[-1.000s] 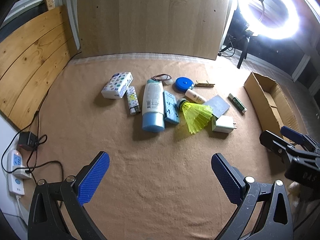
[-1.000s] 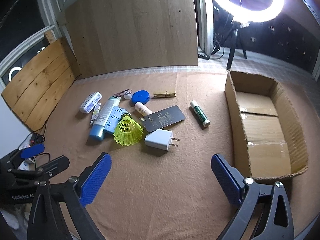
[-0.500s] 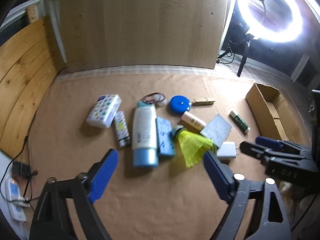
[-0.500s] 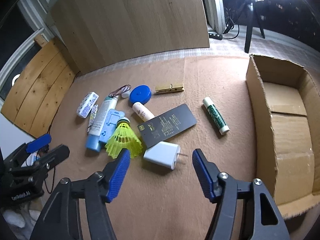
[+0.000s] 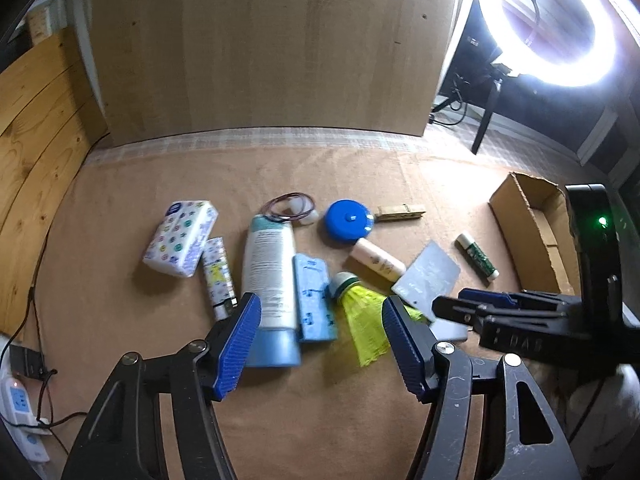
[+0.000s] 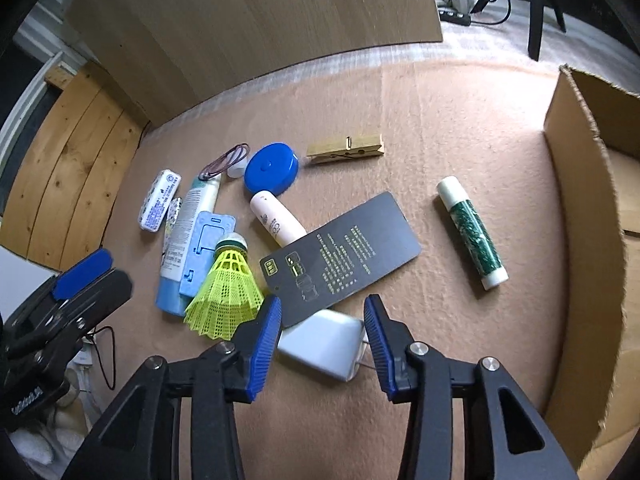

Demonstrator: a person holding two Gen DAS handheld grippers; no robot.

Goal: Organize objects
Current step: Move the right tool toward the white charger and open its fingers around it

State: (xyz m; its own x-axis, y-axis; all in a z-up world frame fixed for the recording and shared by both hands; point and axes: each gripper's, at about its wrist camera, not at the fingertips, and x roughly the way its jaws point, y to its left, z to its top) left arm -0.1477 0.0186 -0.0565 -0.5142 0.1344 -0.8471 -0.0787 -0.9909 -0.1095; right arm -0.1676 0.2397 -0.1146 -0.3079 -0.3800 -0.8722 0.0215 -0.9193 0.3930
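Note:
Small items lie in a pile on the brown mat. My right gripper [image 6: 322, 312] points steeply down with the white charger [image 6: 320, 344] between its closing jaws; I see no pad pressing on it. A black card [image 6: 340, 256] overlaps the charger's far edge, and a yellow shuttlecock [image 6: 226, 292] lies just to its left. My left gripper [image 5: 320, 300] hovers over the blue-capped bottle [image 5: 270, 272], a blue flat holder [image 5: 314, 296] and the shuttlecock [image 5: 366, 320]. Its jaws are closing and grip nothing. A green glue stick [image 6: 472, 232] lies near the cardboard box [image 6: 580, 200].
A tissue pack [image 5: 182, 236], small tube [image 5: 218, 272], blue round case [image 5: 348, 220], clothespin [image 6: 346, 148], cream bottle [image 6: 280, 224] and hair ties [image 5: 290, 206] fill the pile. An upright wooden board [image 5: 260, 48] stands behind. A power strip [image 5: 18, 404] lies left, a ring light [image 5: 552, 24] right.
Both grippers have come closer to the pile and their jaws have narrowed. The right one has dropped and tilted down until the charger sits between its pads.

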